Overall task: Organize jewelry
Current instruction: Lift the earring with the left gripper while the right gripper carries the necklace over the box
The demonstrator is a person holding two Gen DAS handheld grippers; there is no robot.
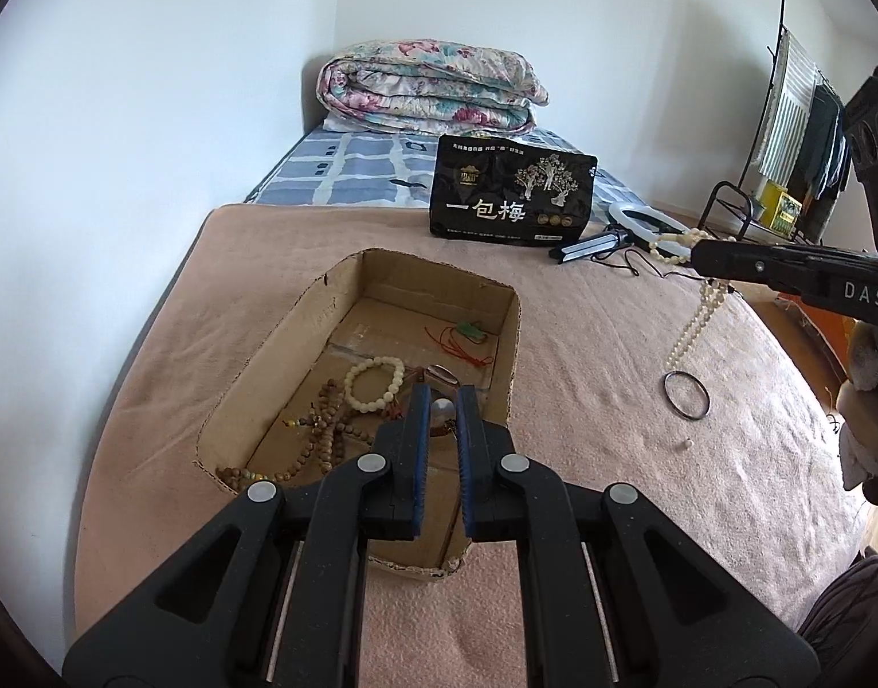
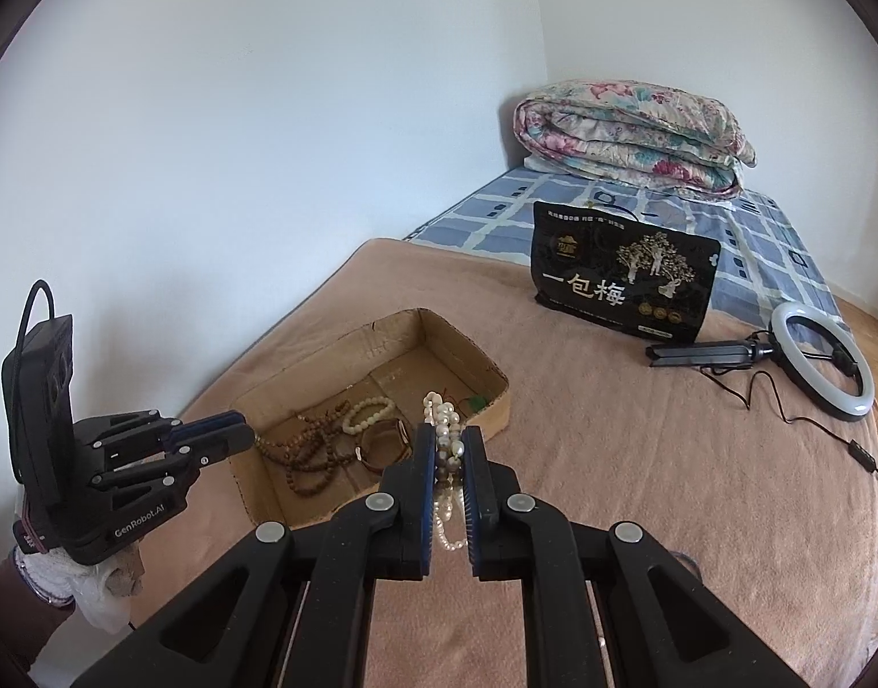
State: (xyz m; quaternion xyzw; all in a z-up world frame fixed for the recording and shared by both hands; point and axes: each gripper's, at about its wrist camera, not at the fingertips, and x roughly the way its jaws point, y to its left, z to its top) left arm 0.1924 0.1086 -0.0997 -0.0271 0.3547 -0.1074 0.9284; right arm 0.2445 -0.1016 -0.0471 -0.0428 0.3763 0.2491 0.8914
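Pink blanket (image 2: 639,487) on bed, white wall behind; right gripper (image 2: 450,461) clamped on pearl necklace (image 2: 446,430), strands dangling; left gripper (image 1: 439,418) closed, empty, above cardboard box (image 1: 301,338) at 10 o'clock; black bangle (image 1: 686,394) on blanket

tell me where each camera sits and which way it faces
Left wrist: on the left gripper, jaws shut and empty, aimed down over the cardboard box on the bed; the right gripper shows, holding the pearl necklace.
Right wrist: on the right gripper, shut on the pearl necklace, facing the cardboard box; the left gripper shows.
Shared: box, black bag, ring light, folded quilt.
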